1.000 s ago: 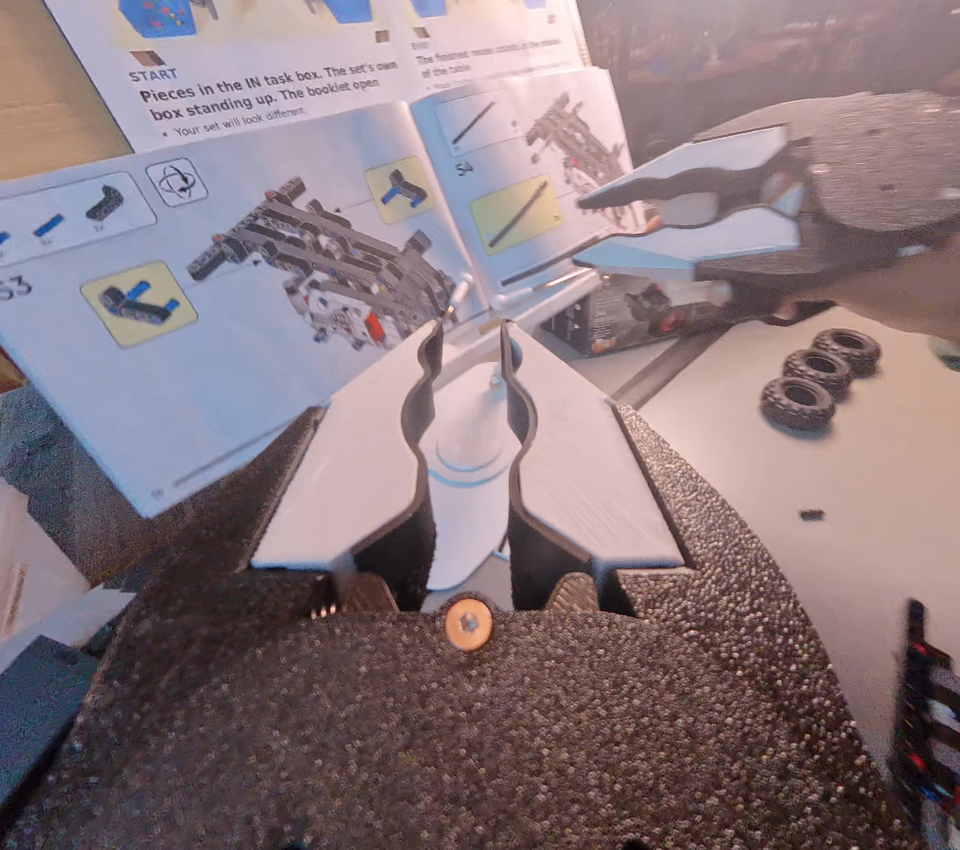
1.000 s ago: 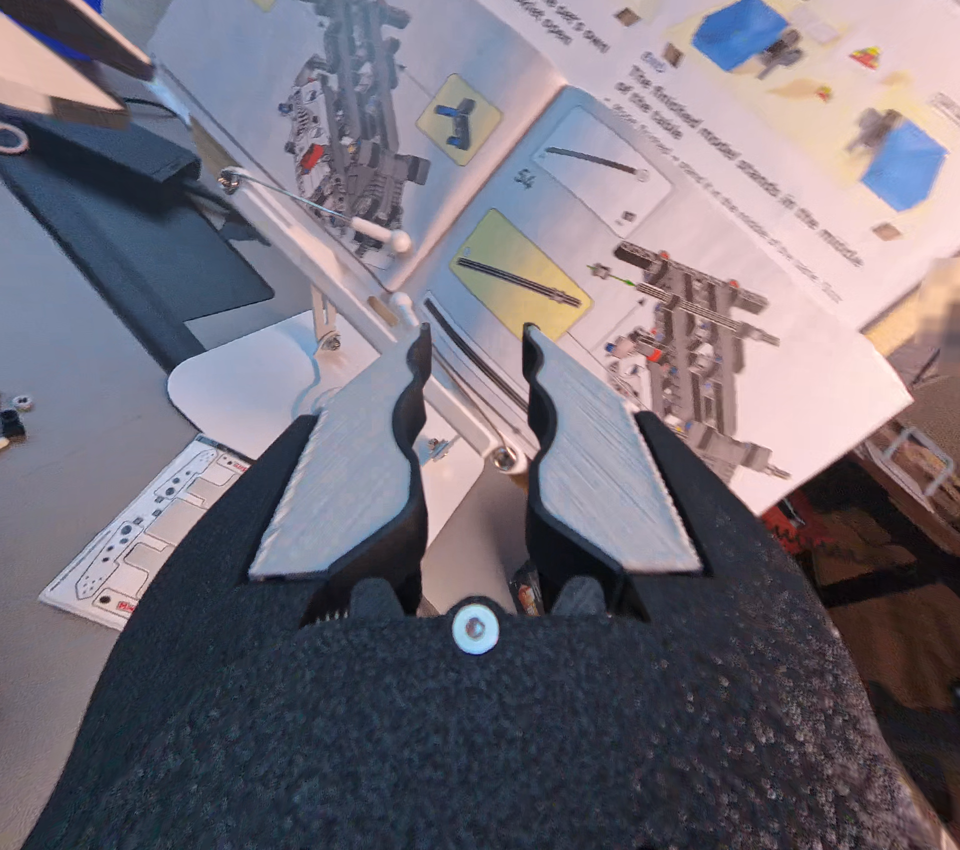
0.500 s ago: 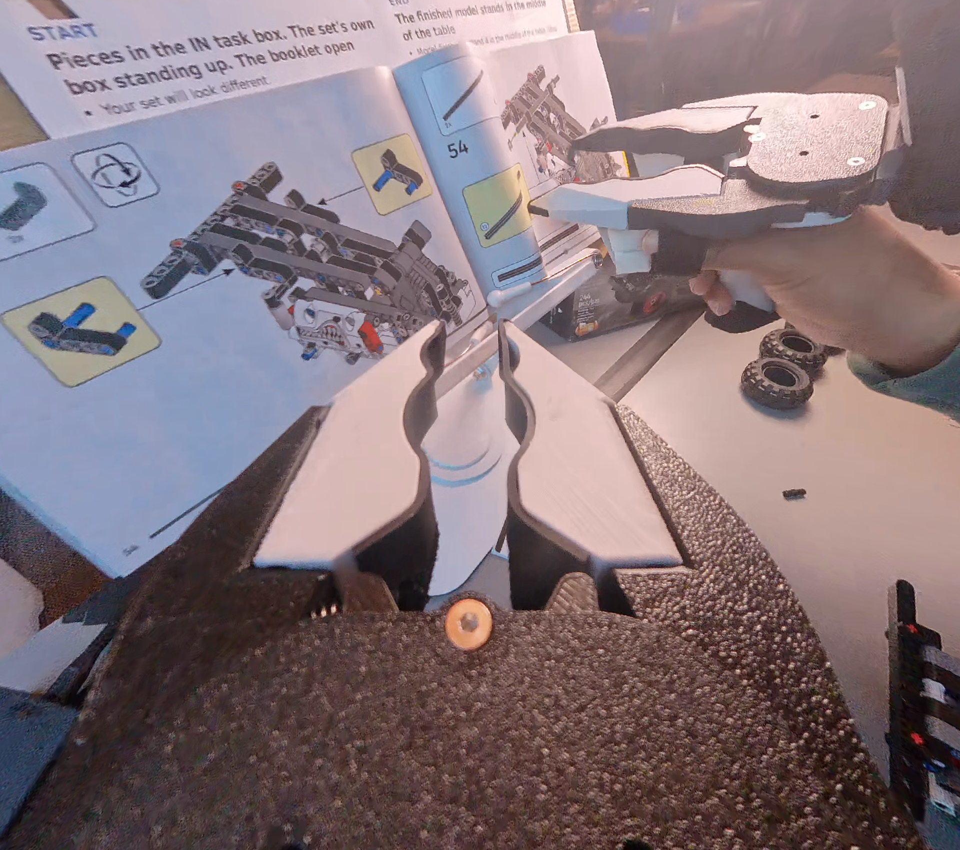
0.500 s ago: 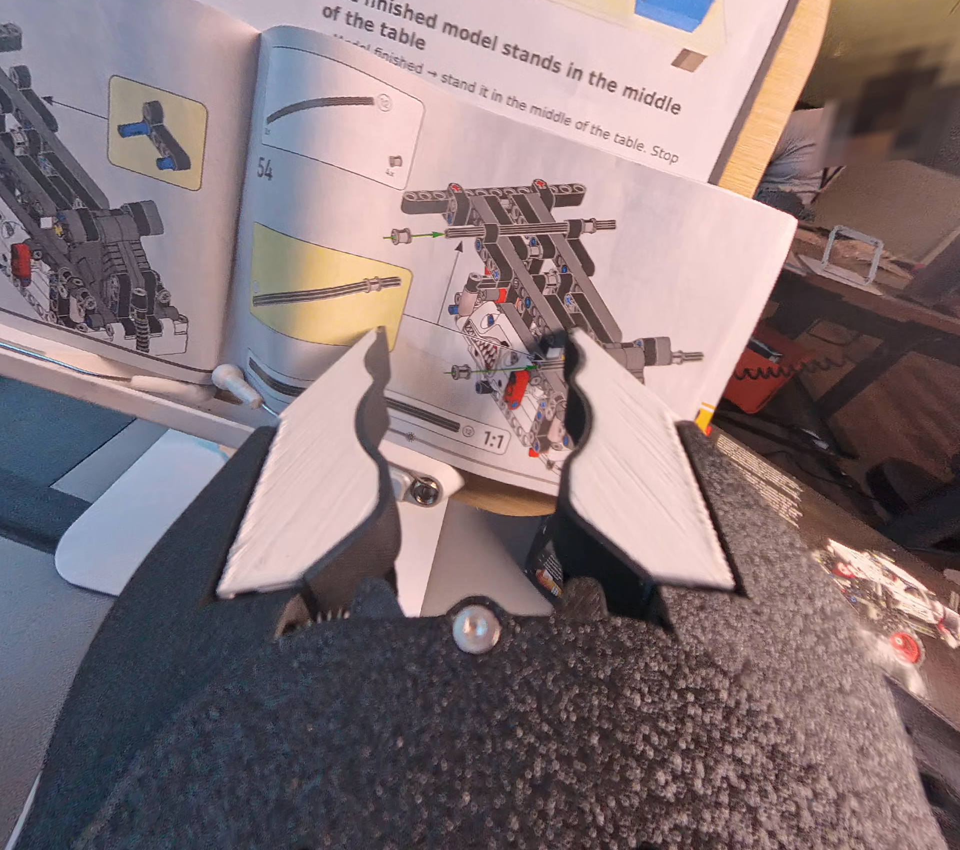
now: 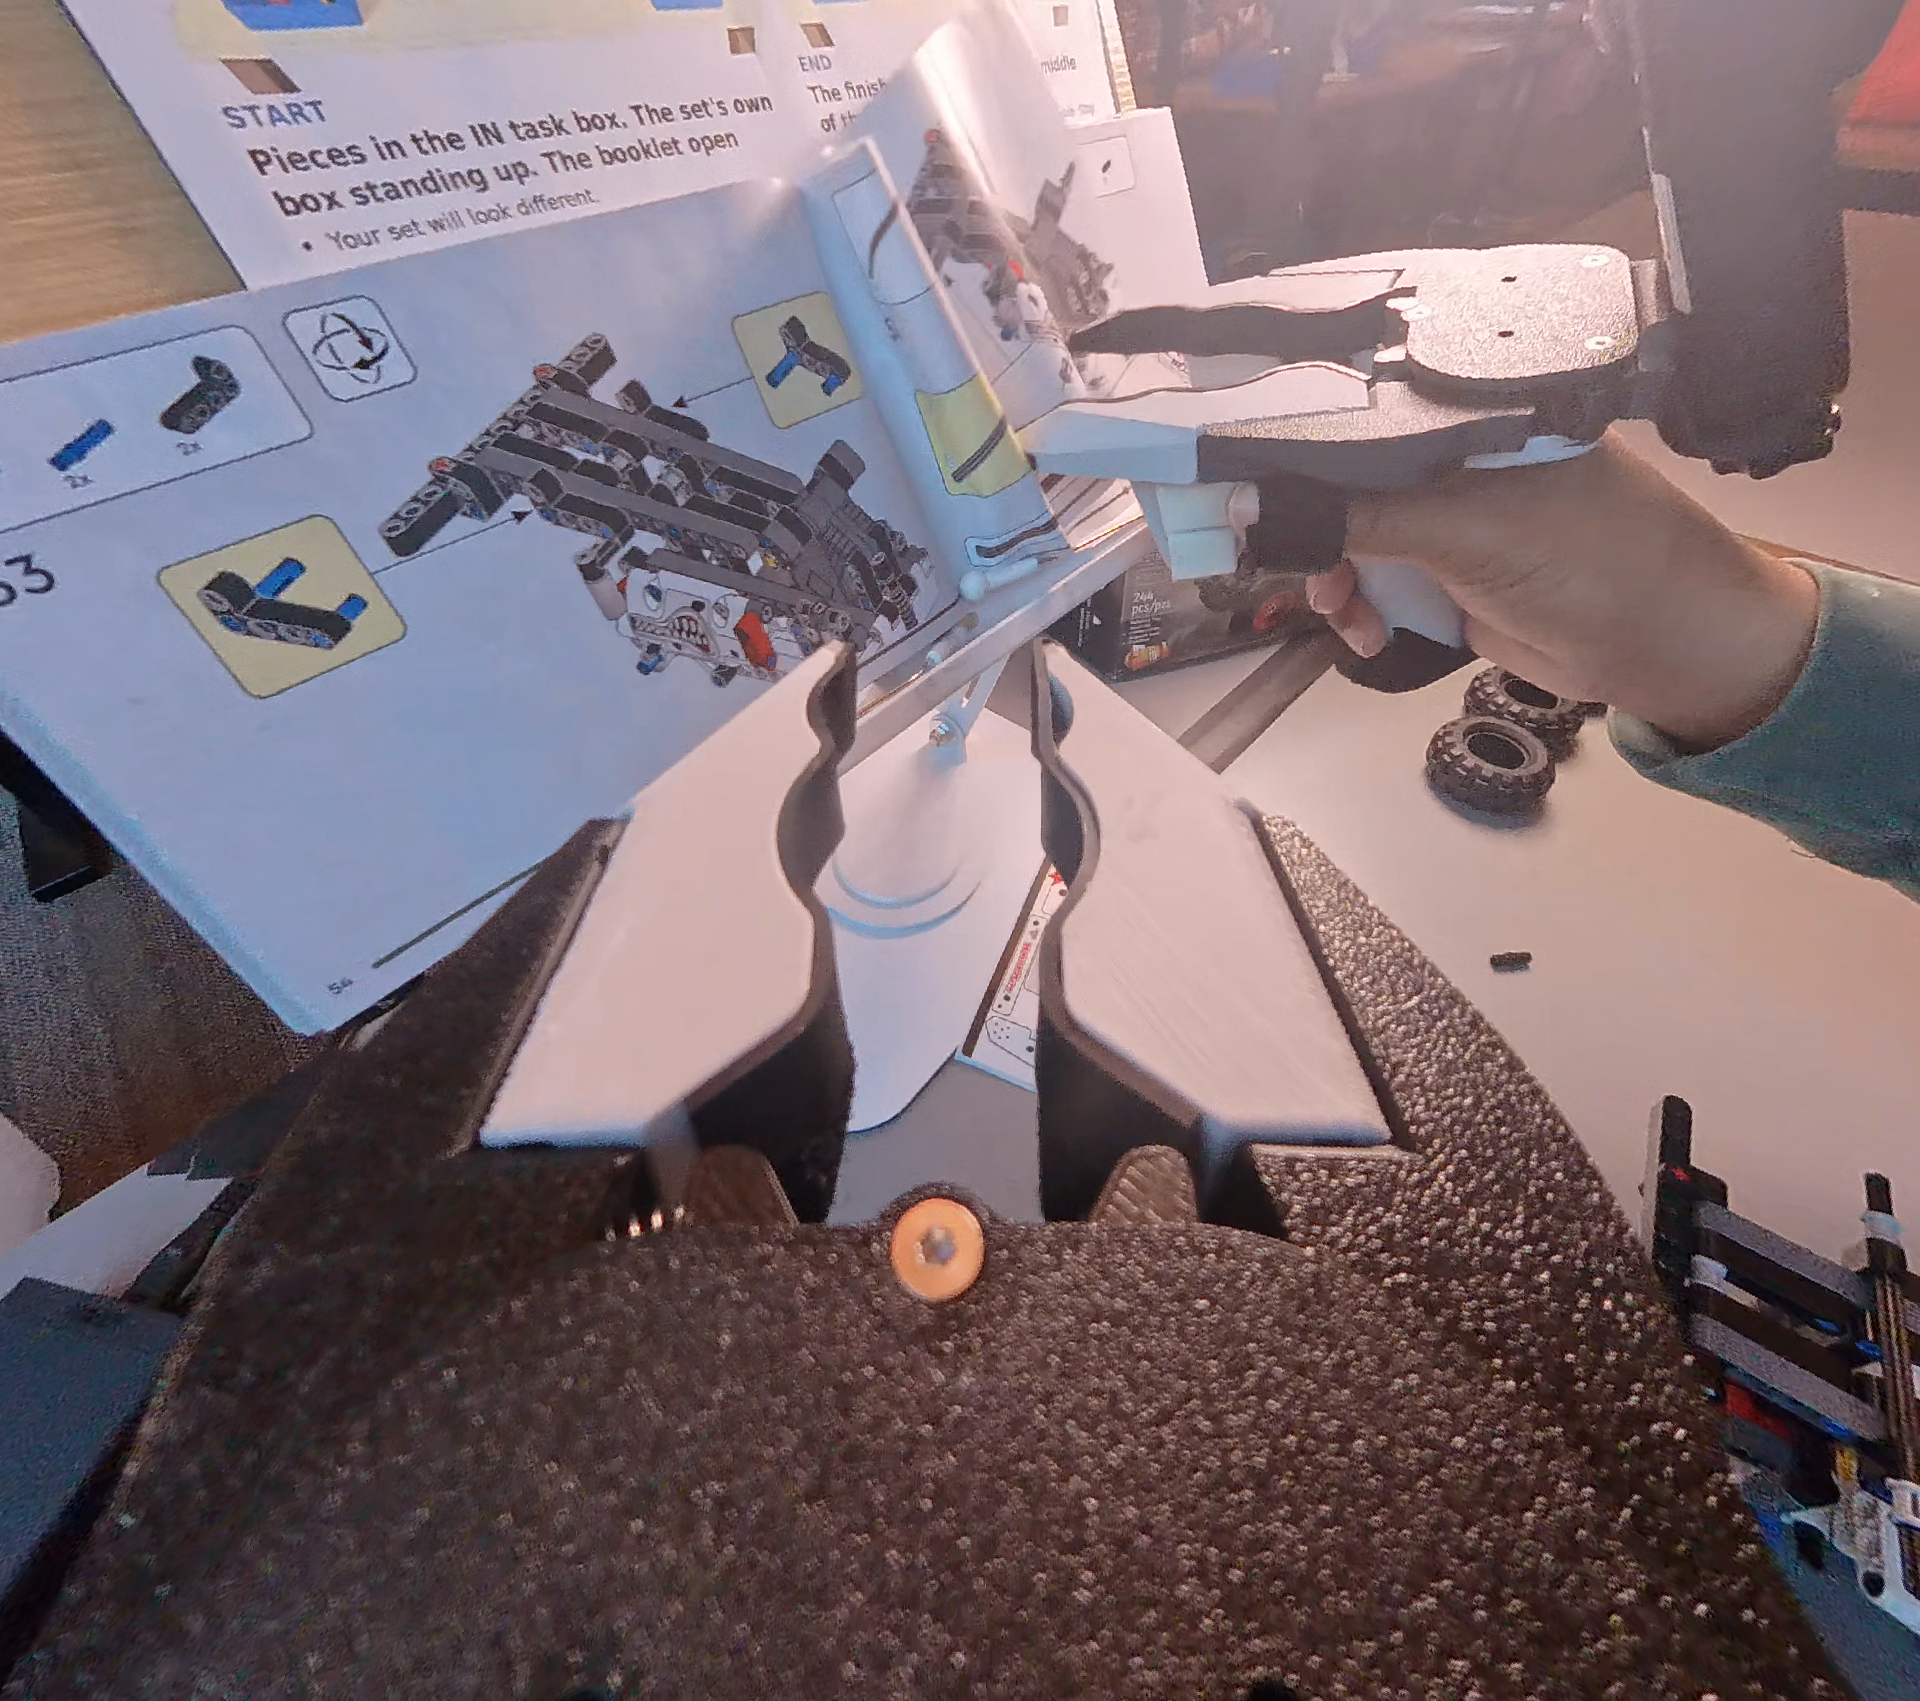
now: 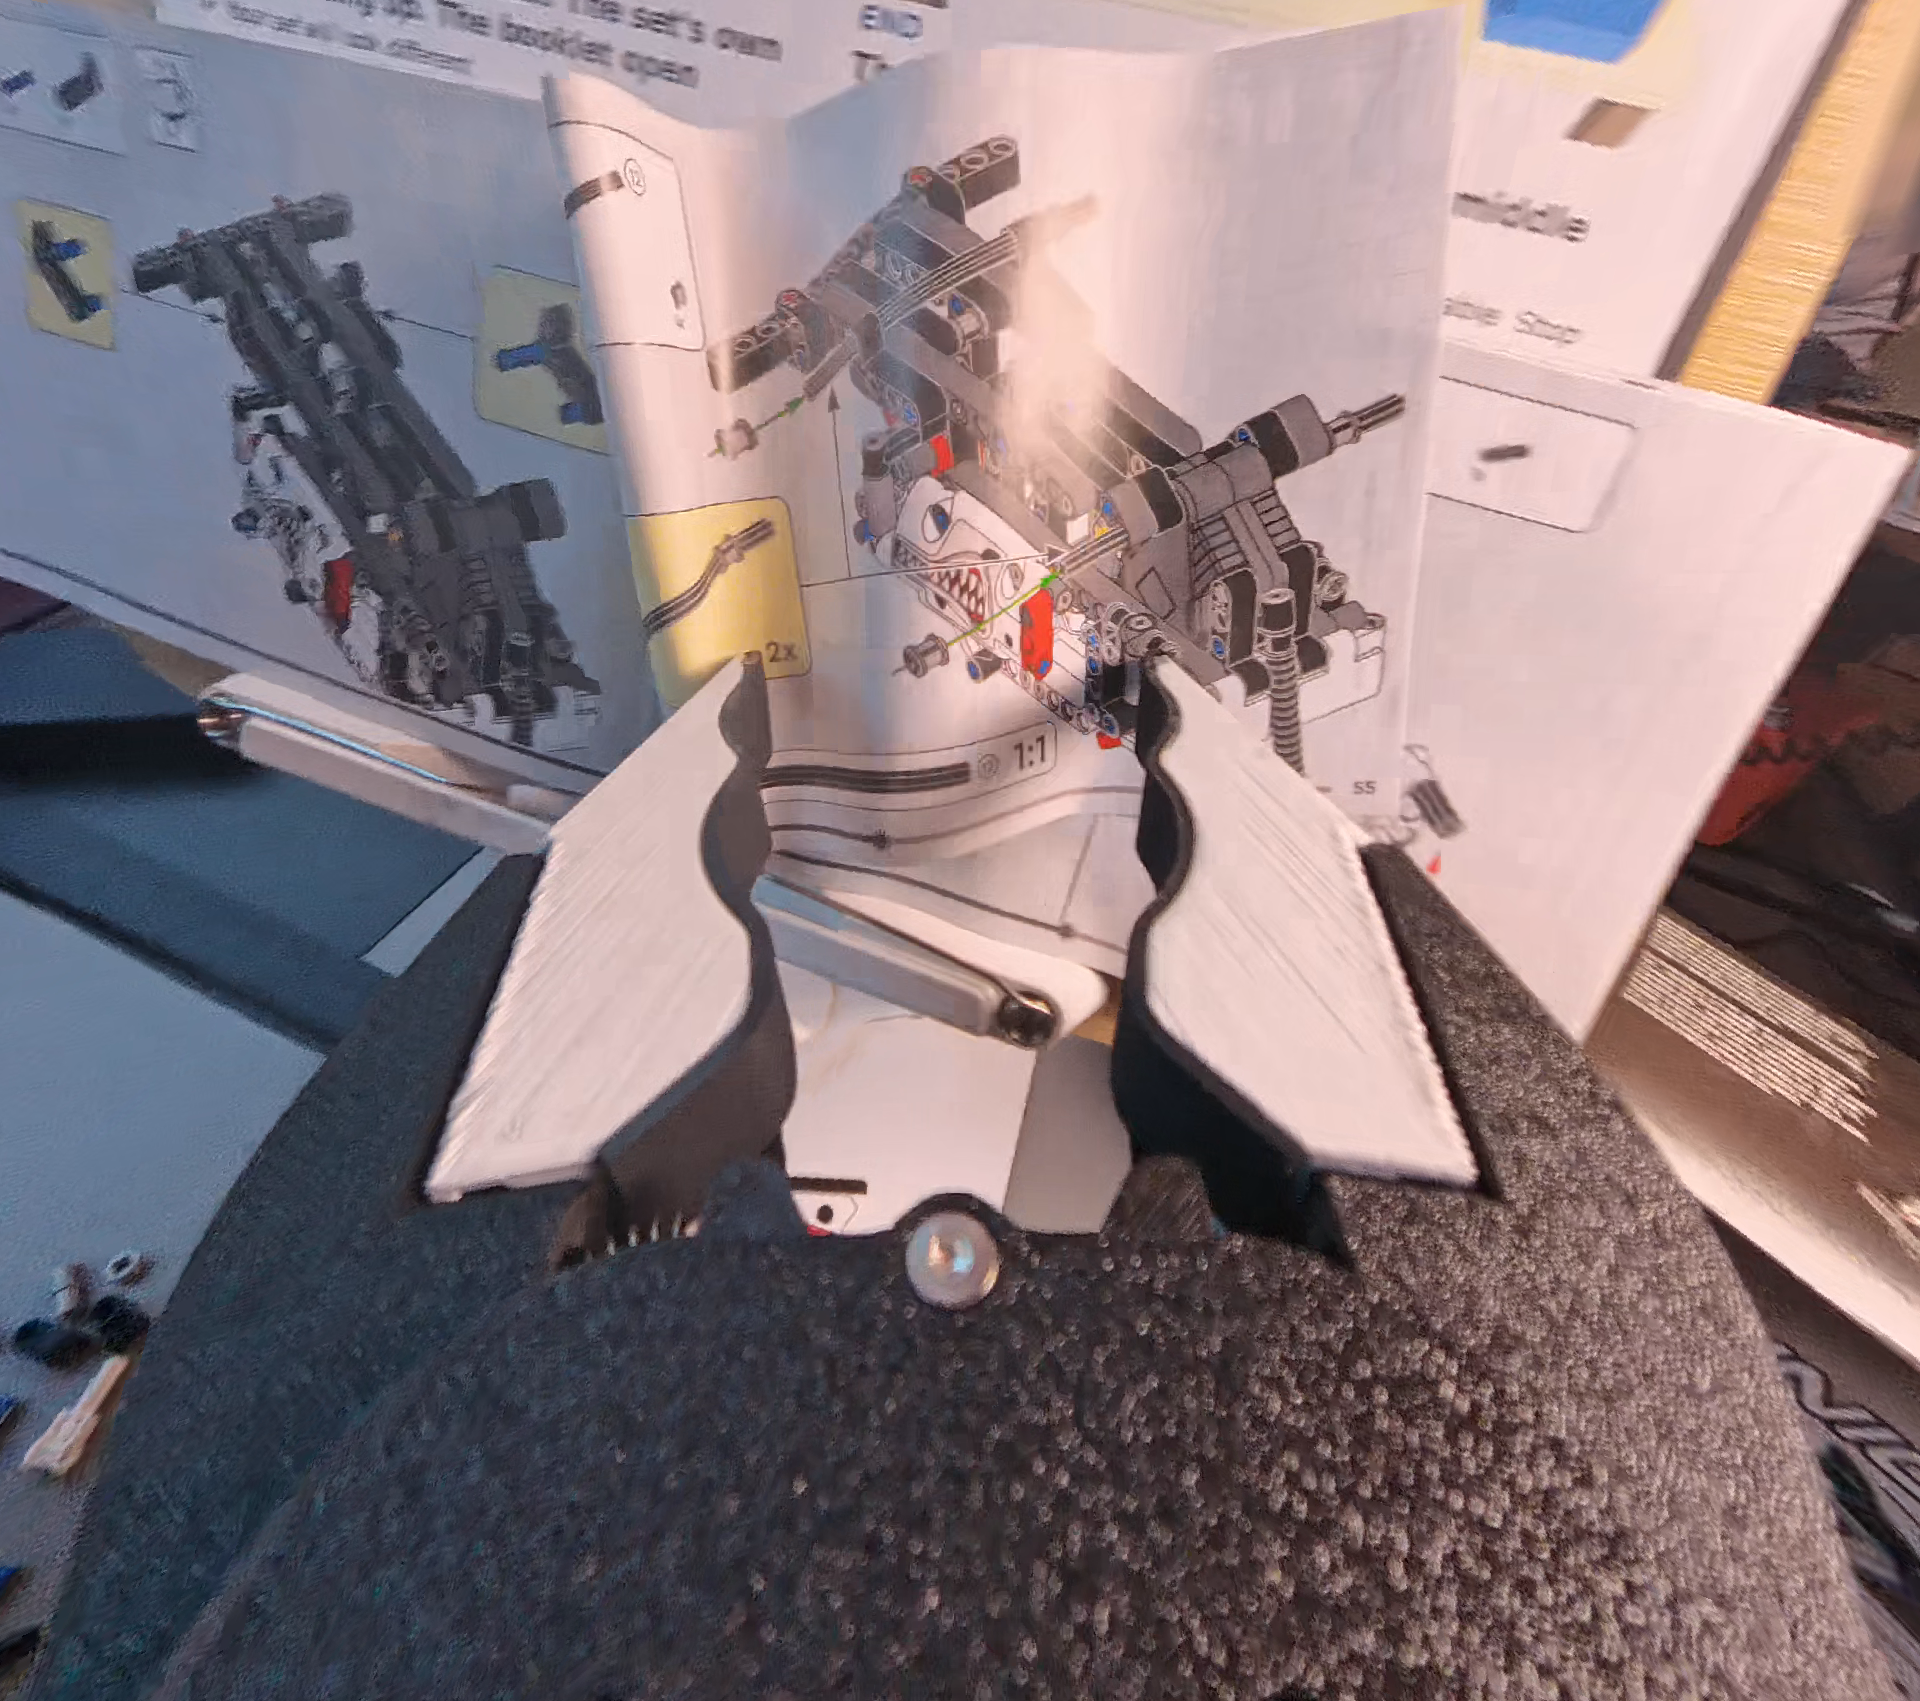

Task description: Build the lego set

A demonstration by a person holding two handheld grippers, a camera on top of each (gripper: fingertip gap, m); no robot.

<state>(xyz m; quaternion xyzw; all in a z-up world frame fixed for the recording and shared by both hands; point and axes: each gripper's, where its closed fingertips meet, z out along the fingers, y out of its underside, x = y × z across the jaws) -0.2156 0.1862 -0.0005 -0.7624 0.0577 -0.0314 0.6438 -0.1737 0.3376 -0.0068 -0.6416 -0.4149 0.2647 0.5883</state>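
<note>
Ahead of both claws, the instruction booklet (image 5: 343,675) stands open on a white stand (image 5: 914,830). The right gripper (image 6: 945,680) has its fingers spread, released, with one lifted, curling page (image 6: 997,425) directly in front of the tips; whether a finger touches the page cannot be told. Seen from the left wrist, that gripper reaches in from the right, its tips at the raised page. The left gripper (image 5: 940,664) is likewise released and empty, pointed at the stand's base. To its right lie black tyres (image 5: 1491,758) on the table (image 5: 1558,1028); the partly built lego model (image 5: 1808,1339) sits at its near right.
</note>
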